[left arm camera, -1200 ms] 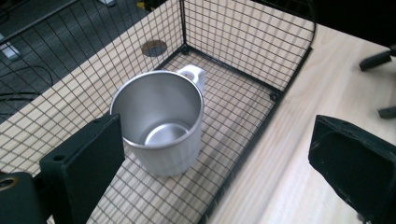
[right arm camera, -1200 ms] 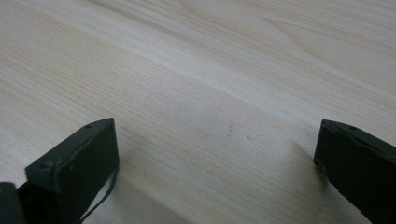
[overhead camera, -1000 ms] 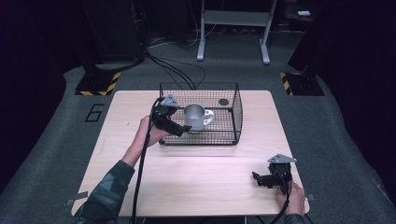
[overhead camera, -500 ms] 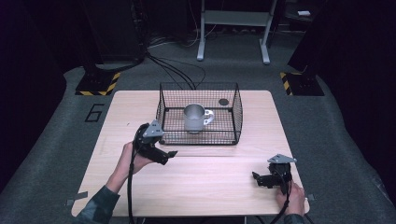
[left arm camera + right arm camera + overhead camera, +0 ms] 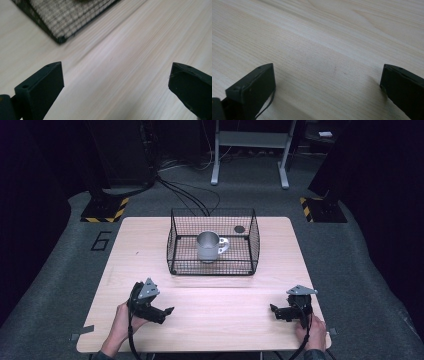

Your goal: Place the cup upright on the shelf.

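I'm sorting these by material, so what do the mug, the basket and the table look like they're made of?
The mug looks like metal, a dull silver-grey with a soft sheen. The basket seems to be black coated wire, a fine open mesh you can see through. The table appears to be pale wood or wood laminate, matte with straight grain lines.

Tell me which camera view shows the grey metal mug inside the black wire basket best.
The high view: the grey metal mug stands upright, whole, in the black wire basket. The left gripper view catches just a basket corner; the right gripper view shows bare table.
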`<state>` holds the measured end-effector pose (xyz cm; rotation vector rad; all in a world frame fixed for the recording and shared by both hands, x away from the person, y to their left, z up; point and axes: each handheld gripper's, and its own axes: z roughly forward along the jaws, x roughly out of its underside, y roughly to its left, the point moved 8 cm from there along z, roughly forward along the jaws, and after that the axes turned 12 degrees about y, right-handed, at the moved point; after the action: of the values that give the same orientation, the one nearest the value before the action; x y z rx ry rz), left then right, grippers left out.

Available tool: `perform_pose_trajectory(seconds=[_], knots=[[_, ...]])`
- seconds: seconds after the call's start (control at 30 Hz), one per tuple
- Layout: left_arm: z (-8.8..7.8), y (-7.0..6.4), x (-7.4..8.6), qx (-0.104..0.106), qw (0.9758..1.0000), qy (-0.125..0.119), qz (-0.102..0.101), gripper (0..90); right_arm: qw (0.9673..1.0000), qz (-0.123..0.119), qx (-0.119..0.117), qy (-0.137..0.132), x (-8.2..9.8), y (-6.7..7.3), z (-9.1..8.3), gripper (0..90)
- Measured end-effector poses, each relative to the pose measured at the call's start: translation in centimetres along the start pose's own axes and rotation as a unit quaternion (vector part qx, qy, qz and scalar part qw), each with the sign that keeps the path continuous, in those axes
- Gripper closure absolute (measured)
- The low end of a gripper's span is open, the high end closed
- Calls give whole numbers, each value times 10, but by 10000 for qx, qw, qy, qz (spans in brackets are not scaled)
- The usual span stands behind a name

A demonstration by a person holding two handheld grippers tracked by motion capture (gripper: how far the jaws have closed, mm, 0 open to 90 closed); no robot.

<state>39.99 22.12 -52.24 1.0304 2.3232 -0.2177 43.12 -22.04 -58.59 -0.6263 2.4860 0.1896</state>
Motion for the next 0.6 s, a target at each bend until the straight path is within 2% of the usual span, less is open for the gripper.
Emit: perform_pose_trajectory(seconds=[0.03,0.07,0.1,0.13,0.17,0.2,0.27,0.37,0.4,0.43,0.5,0.6], knots=[[0,0,0,0,10000,0,0,2,10000,0,0,0,0,0,0,0],[9,4,15,-5,9997,109,-215,2,10000,4,7,3,0,0,0,0],[9,4,15,-5,9997,109,-215,1,10000,4,7,3,0,0,0,0],[17,9,28,-86,9991,206,-371,1,10000,9,14,-3,0,0,0,0],[17,9,28,-86,9991,206,-371,1,10000,9,14,-3,0,0,0,0],[25,12,39,-151,9983,325,-467,1,10000,10,12,0,0,0,0,0],[33,15,50,-241,9972,435,-554,1,10000,7,12,-2,0,0,0,0],[38,18,55,-290,9966,487,-605,2,10000,6,12,-2,0,0,0,0],[40,19,56,-190,9963,339,-765,2,10000,9,11,-1,0,0,0,0],[41,20,57,-177,9960,267,-830,1,10000,6,12,-2,0,0,0,0],[41,22,58,-194,9955,166,-914,0,10000,6,12,-1,0,0,0,0],[40,24,59,-256,9949,184,-957,0,10000,5,11,-2,0,0,0,0]])
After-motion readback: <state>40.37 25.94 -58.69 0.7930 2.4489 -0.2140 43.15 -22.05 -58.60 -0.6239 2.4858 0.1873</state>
